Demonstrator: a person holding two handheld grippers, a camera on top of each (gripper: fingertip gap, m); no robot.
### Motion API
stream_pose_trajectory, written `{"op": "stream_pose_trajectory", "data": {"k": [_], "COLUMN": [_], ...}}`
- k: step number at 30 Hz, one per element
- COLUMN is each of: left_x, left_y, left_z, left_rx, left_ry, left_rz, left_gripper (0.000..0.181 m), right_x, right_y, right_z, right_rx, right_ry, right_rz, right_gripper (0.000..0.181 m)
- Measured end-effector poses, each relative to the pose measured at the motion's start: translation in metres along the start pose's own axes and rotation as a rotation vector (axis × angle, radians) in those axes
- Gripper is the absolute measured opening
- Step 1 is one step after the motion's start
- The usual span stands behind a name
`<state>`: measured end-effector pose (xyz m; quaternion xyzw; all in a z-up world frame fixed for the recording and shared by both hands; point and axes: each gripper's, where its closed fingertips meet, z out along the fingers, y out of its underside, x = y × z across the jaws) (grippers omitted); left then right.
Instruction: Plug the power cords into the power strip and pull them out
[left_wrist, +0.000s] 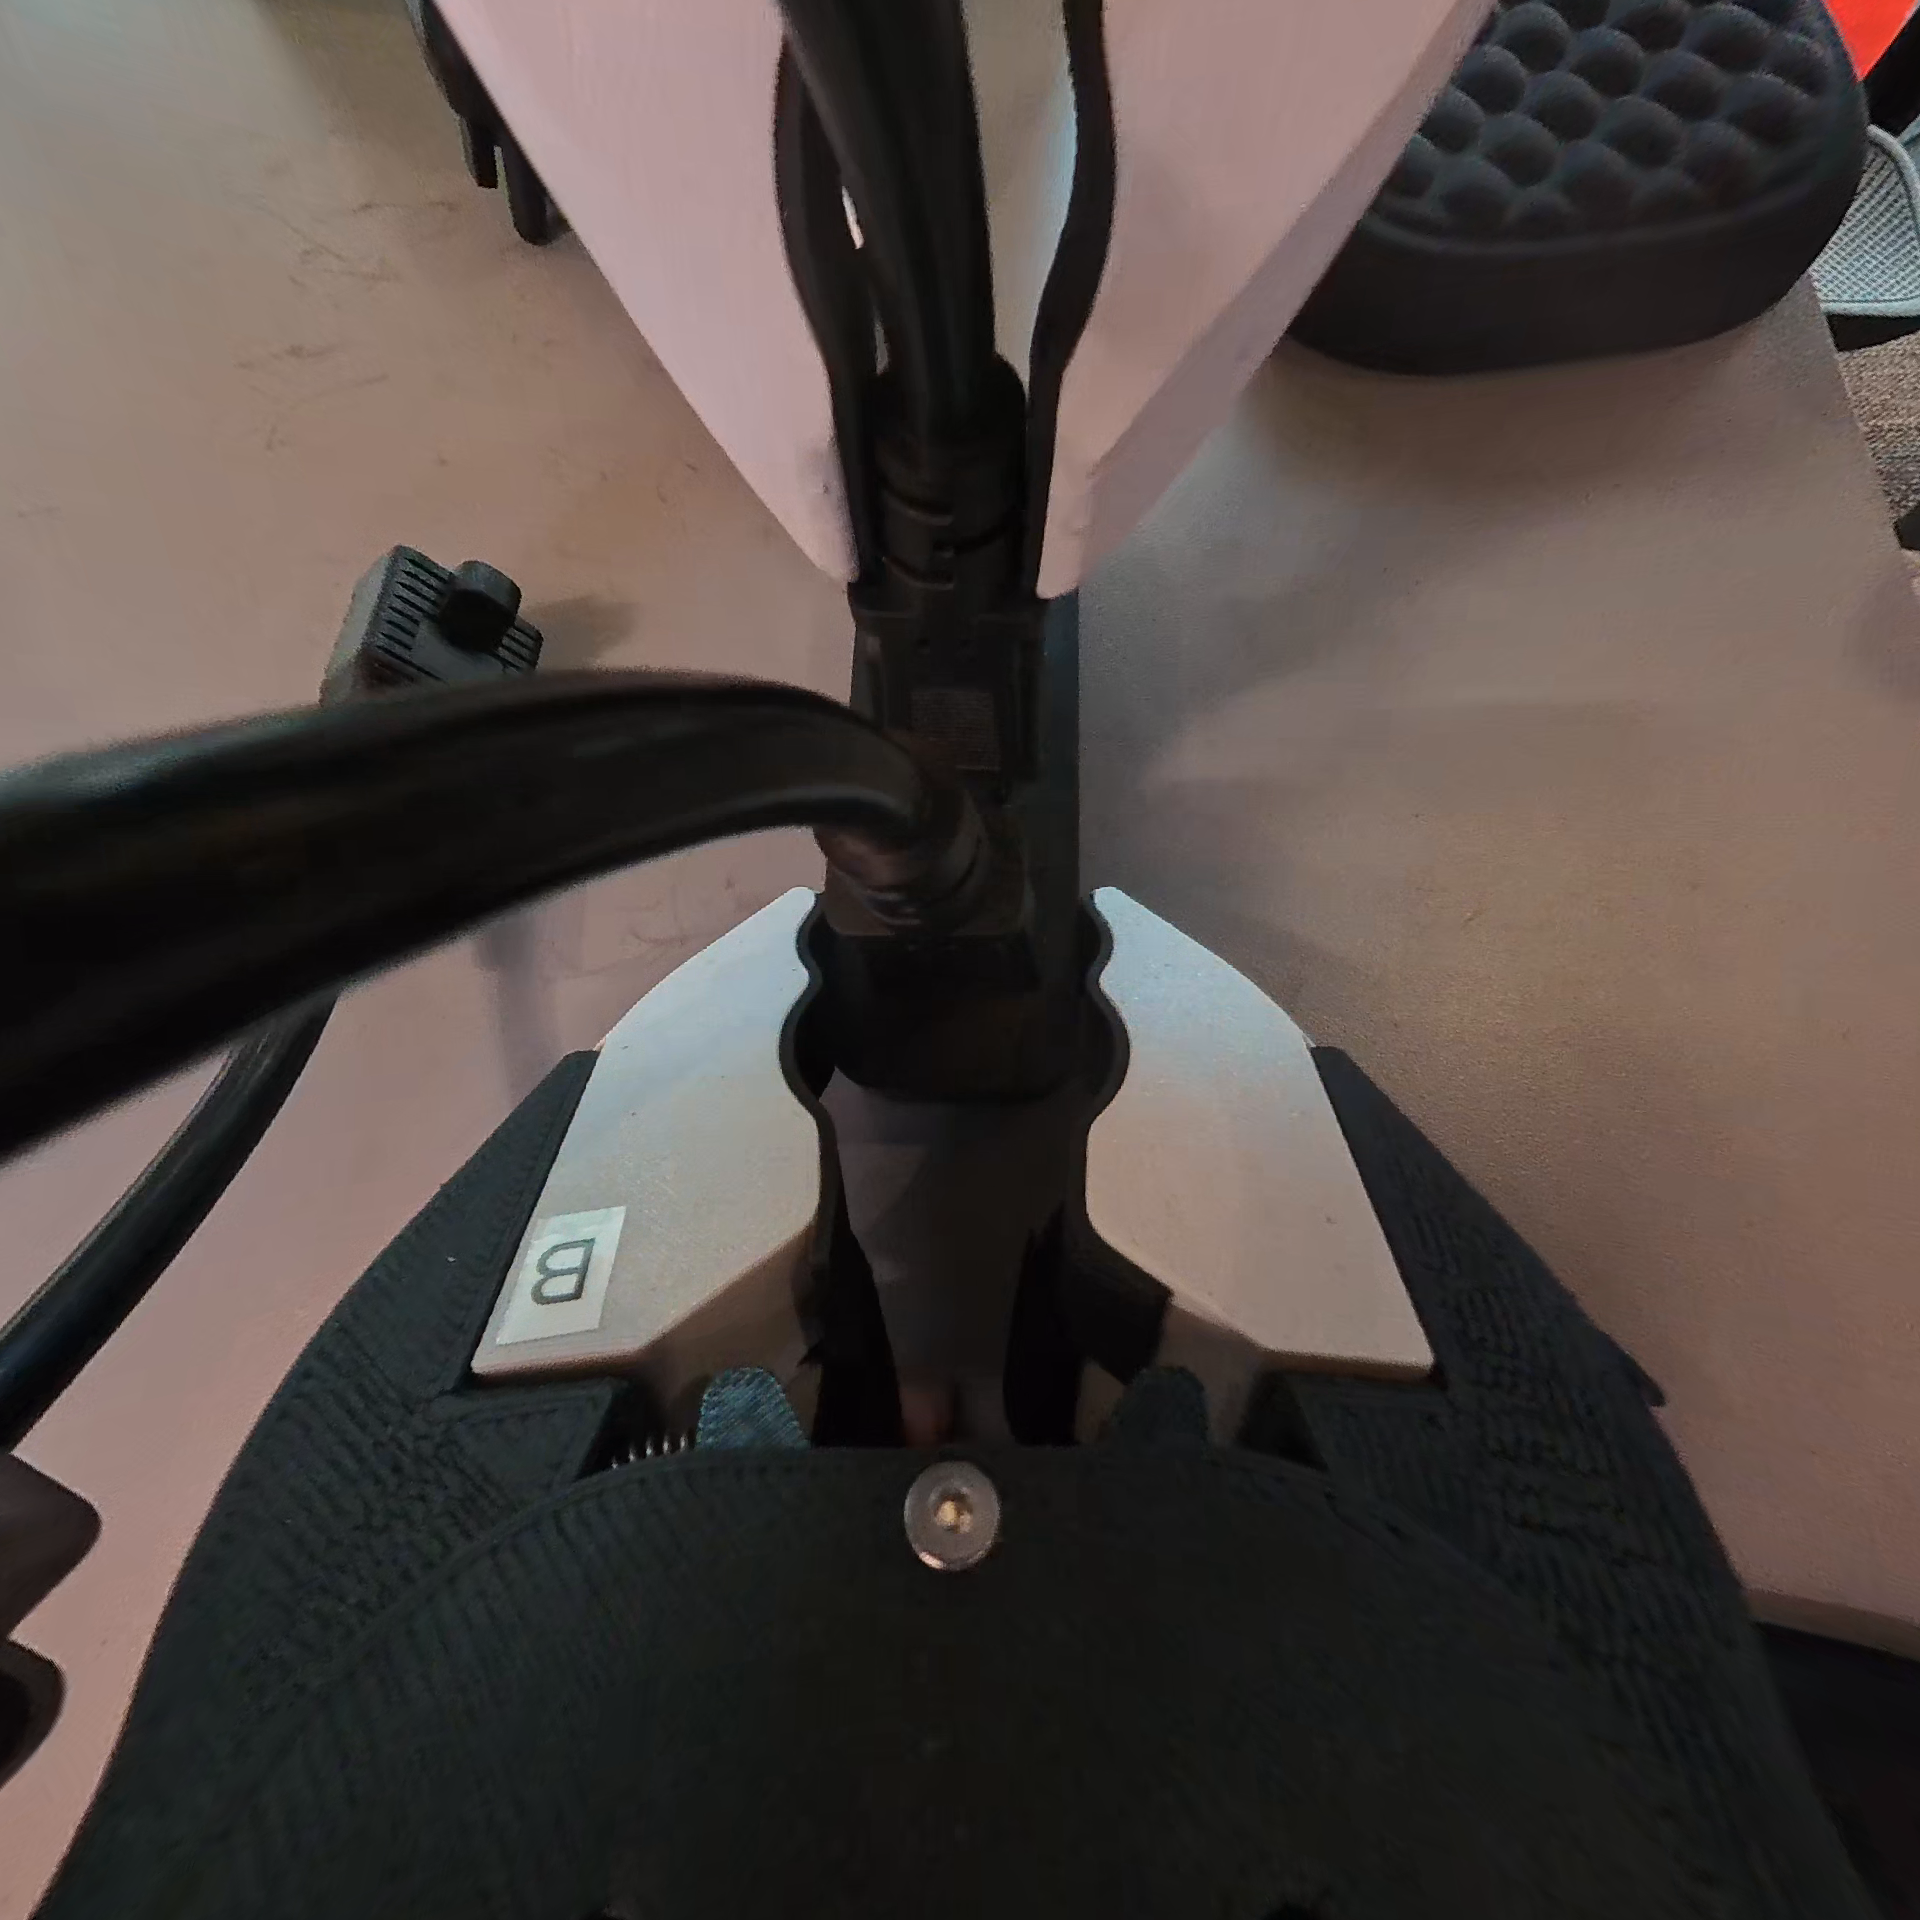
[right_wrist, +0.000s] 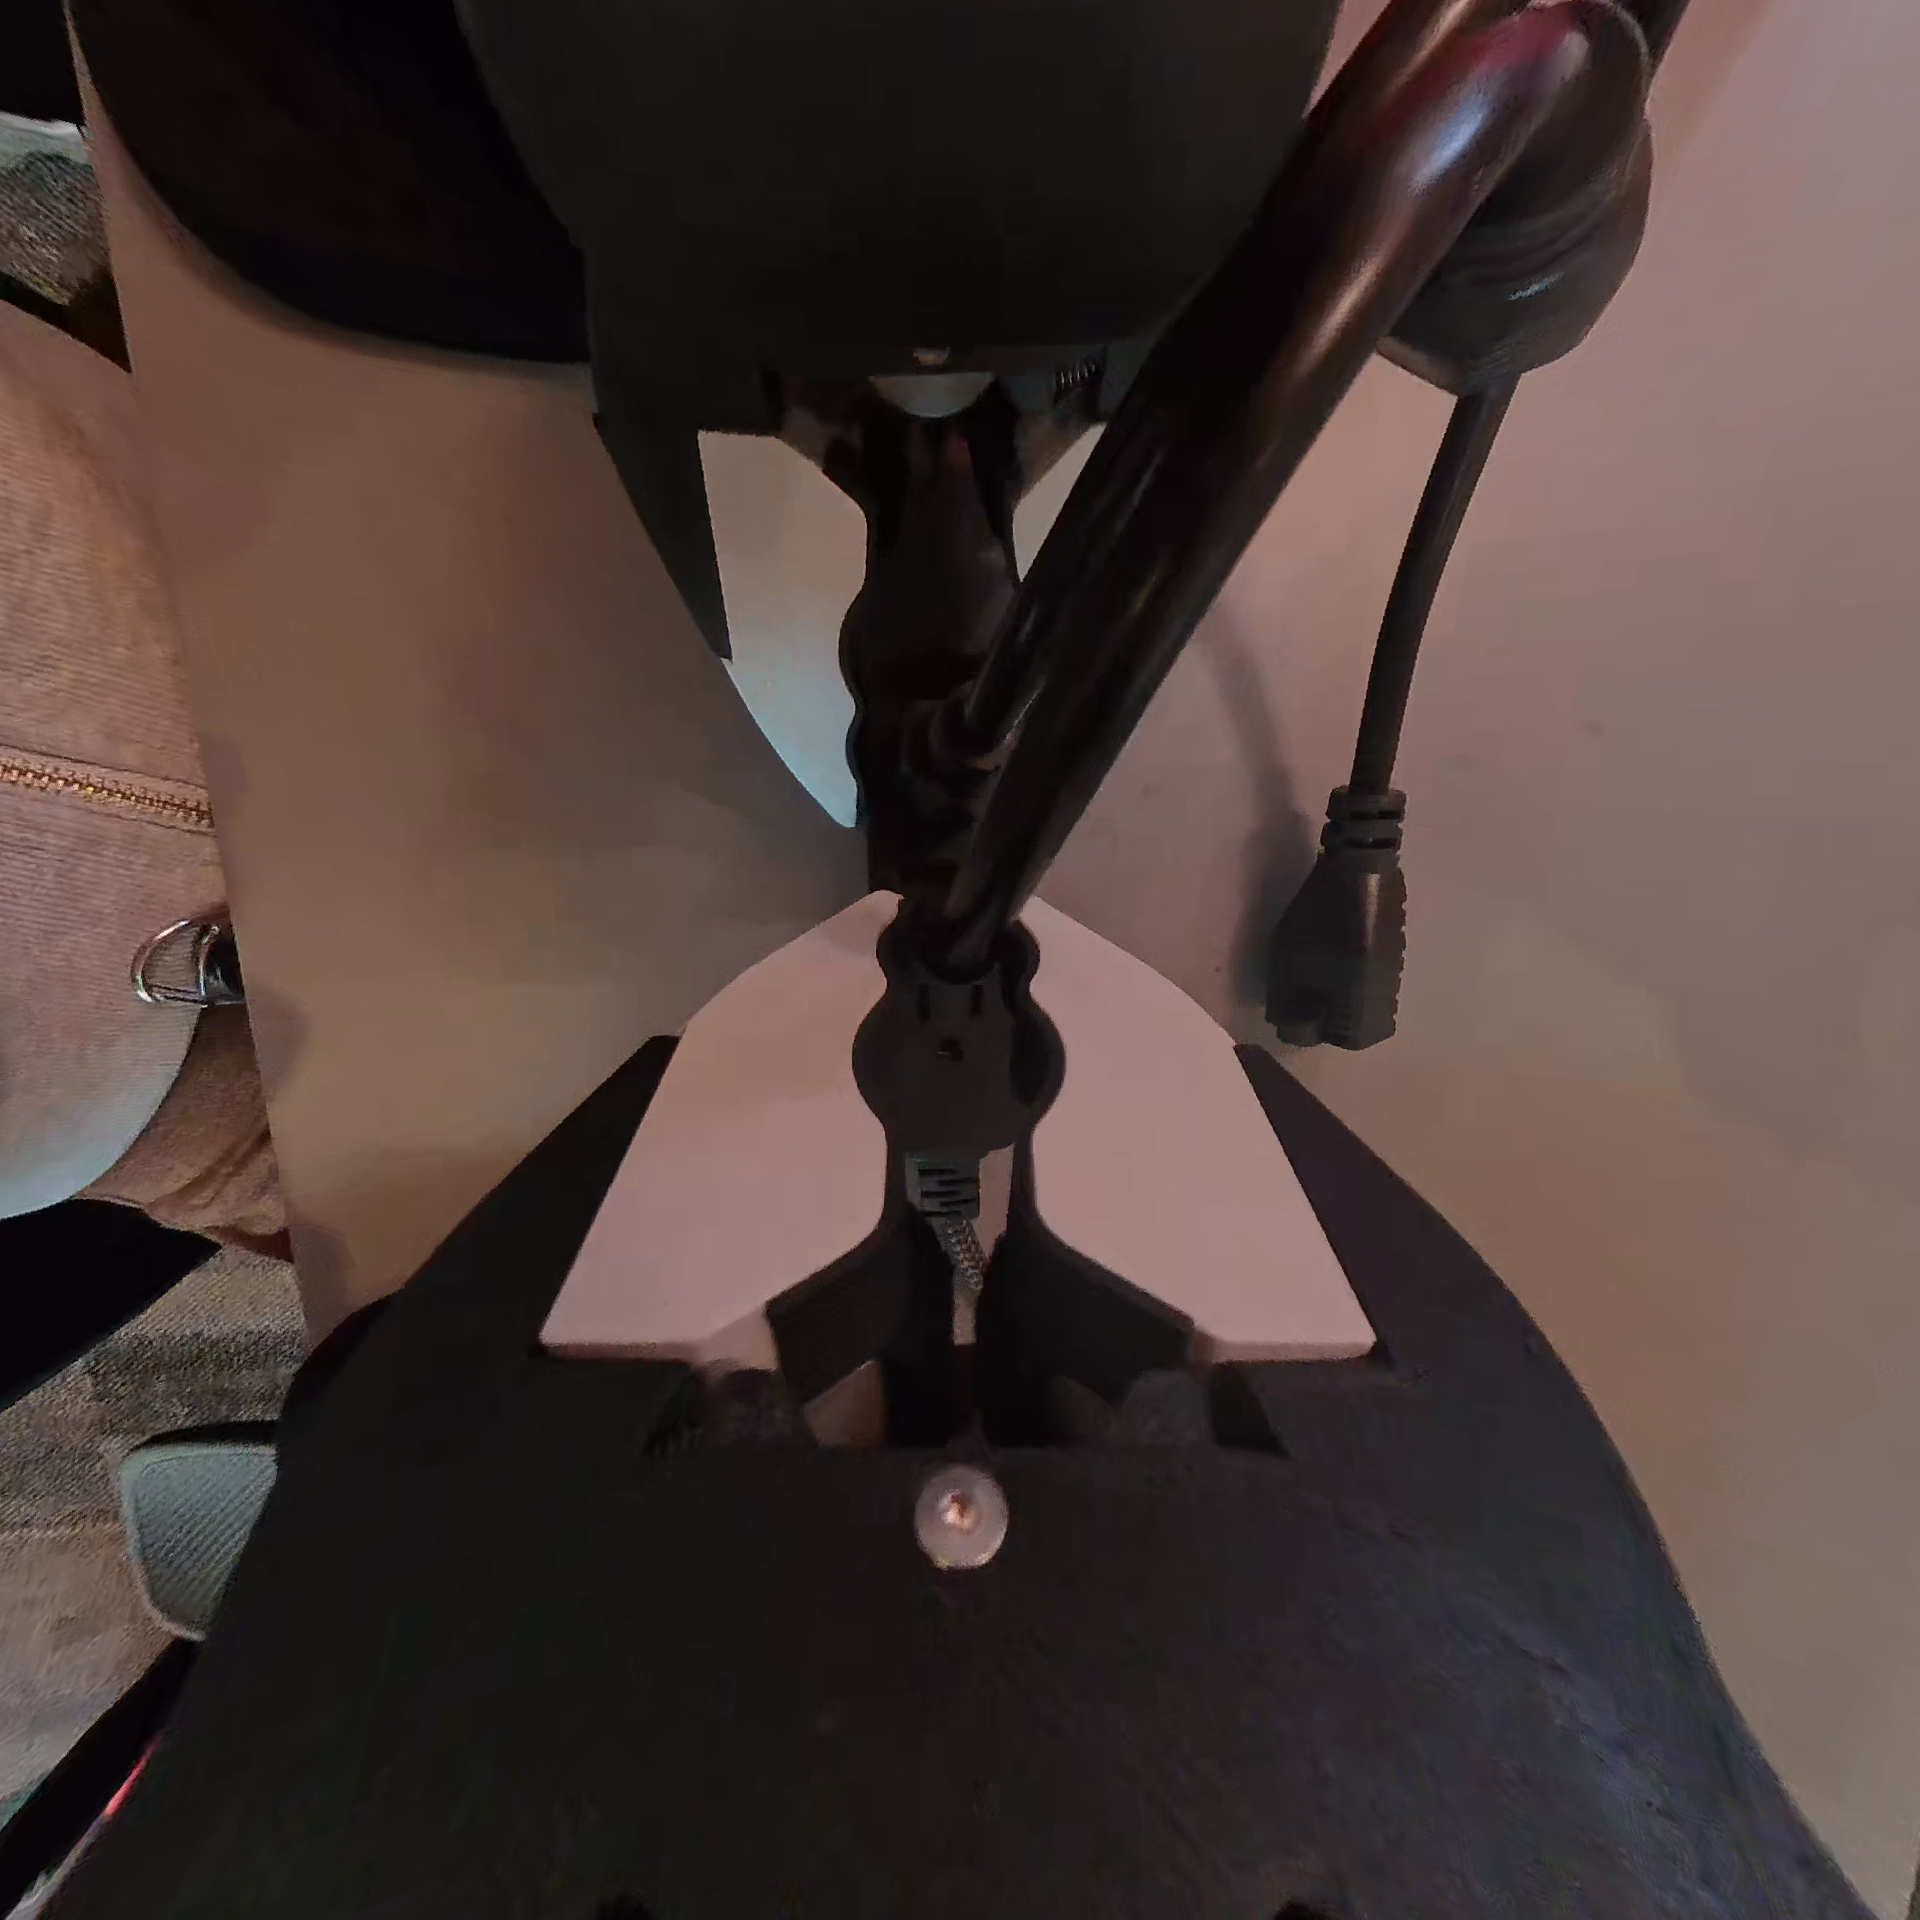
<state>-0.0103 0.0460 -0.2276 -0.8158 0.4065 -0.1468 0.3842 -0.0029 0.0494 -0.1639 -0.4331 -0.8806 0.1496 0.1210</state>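
Observation:
A narrow black power strip (left_wrist: 940, 675) hangs above the pale table (left_wrist: 1455, 831), held at both ends. My left gripper (left_wrist: 951, 925) is shut on its near end. My right gripper (left_wrist: 951, 597) faces it and pinches the far end. In the right wrist view my right gripper (right_wrist: 951, 930) is shut on the strip's socket end (right_wrist: 951, 1044), where outlet slots show. The left gripper (right_wrist: 883, 810) faces it from above. A thick black power cord (left_wrist: 416, 800) ends in a plug (left_wrist: 920, 842) seated in the strip's middle; the cord also shows in the right wrist view (right_wrist: 1195, 499).
A loose black cord end (right_wrist: 1340, 935) lies on the table, also seen in the left wrist view (left_wrist: 436, 623). A dark dimpled chair seat (left_wrist: 1610, 187) sits past the table edge. A person's beige zipped garment (right_wrist: 94, 831) is at the left. My right fingertips sit around 7 cm from my left ones.

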Motion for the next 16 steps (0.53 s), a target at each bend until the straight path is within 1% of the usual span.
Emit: {"op": "stream_pose_trajectory", "data": {"k": [4, 7, 10, 12, 16], "left_x": [0.000, 0.000, 0.003, 0.004, 0.004], "left_y": [0.000, 0.000, -0.004, -0.004, -0.004], "left_z": [0.000, 0.000, 0.004, 0.004, 0.004], "left_rx": [0.000, 0.000, 0.000, 0.000, -0.001], "left_ry": [0.000, -0.001, -0.001, 0.005, 0.013], "left_rz": [-0.001, -0.002, 0.005, 0.000, -0.004], "left_gripper": [0.044, 0.044, 0.044, 0.044, 0.044], "right_x": [0.000, -0.001, -0.002, -0.001, -0.002], "right_y": [-0.003, 0.000, 0.007, 0.005, 0.006], "right_z": [0.002, 0.001, -0.002, -0.001, -0.001], "right_rx": [-0.080, -0.110, -0.138, -0.151, -0.199], "right_ry": [0.017, 0.030, -0.018, -0.041, -0.033], "right_rz": [0.036, 0.048, 0.079, 0.070, 0.053], "right_gripper": [0.016, 0.017, 0.017, 0.016, 0.016]}}
